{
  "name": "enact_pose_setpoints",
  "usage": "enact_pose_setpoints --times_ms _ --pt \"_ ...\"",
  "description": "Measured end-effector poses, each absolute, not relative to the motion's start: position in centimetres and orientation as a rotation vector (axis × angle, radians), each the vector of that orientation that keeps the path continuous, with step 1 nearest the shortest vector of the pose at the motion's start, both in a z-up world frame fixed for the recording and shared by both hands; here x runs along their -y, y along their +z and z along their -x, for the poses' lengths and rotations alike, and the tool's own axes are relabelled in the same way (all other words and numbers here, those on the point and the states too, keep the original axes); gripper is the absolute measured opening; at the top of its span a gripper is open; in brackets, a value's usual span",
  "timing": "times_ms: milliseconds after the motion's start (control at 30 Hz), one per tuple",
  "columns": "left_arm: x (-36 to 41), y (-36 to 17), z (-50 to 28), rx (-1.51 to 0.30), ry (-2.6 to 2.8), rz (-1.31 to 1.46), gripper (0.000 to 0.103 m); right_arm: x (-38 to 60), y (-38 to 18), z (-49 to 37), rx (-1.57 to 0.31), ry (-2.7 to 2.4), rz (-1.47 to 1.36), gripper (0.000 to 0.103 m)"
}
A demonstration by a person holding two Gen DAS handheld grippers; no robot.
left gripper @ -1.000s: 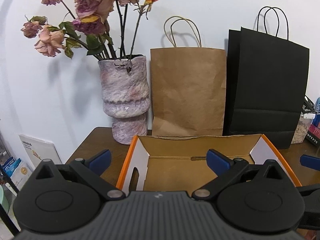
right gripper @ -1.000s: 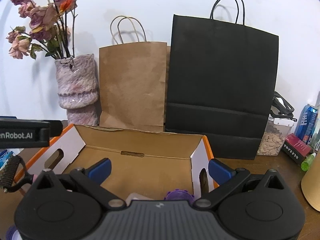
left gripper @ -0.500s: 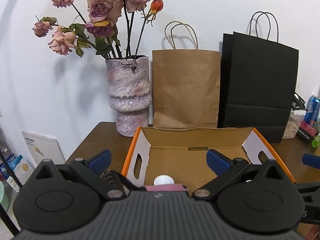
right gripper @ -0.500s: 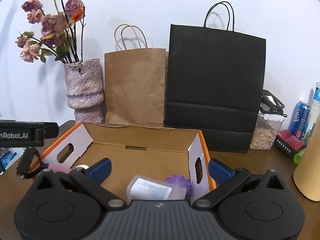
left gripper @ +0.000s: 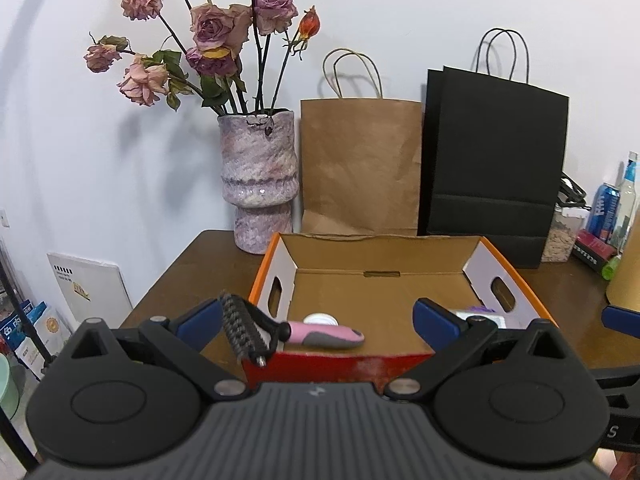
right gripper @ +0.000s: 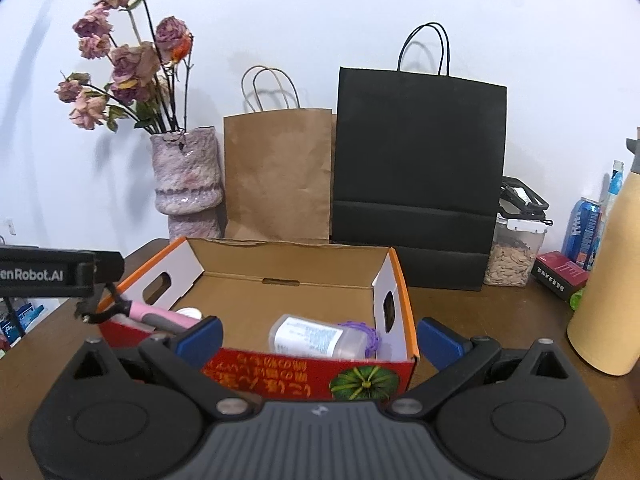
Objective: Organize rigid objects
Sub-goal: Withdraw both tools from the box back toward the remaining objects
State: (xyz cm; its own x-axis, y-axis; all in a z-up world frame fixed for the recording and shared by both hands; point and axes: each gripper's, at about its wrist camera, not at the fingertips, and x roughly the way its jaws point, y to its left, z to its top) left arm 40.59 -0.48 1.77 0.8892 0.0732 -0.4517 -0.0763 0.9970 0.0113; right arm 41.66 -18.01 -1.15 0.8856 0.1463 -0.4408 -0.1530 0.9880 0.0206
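Note:
An open cardboard box (left gripper: 384, 280) with orange rim and red front wall (right gripper: 312, 372) sits on the brown table. A pink-handled pet brush (left gripper: 320, 334) leans over its front left corner, bristle head (left gripper: 244, 332) outside; it also shows in the right wrist view (right gripper: 156, 314). Inside lie a clear bottle (right gripper: 316, 338), a purple ring (right gripper: 360, 330) and a white cap (left gripper: 320, 319). My left gripper (left gripper: 316, 316) is open and empty before the box. My right gripper (right gripper: 320, 336) is open and empty at the box's front.
A vase of dried roses (left gripper: 260, 180), a brown paper bag (left gripper: 360, 168) and a black paper bag (left gripper: 496, 160) stand behind the box. A seed jar (right gripper: 514, 254), cans (right gripper: 584, 232) and a tan cylinder (right gripper: 608, 280) stand at the right.
Both grippers have pulled back from the box. Its front wall, the brush, the bottle and the purple ring have come into view. Both grippers stay open.

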Motion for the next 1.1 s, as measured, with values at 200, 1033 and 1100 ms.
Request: enact_pose_setpoints --times_ms 200,1033,1100 --pt "1.0 1.5 -38.3 -0.471 0.070 0.002 0.103 18.2 -1.4 -39.0 -0.455 0.162 0.016 0.103" --pt "0.7 -1.6 -28.7 -0.495 0.076 0.026 0.103 21.5 -3.5 -28.9 -0.487 0.147 0.049 0.103" --pt "0.6 -2.1 -28.1 -0.501 0.083 0.027 0.103 21.9 -3.9 -28.3 -0.495 0.142 0.052 0.103"
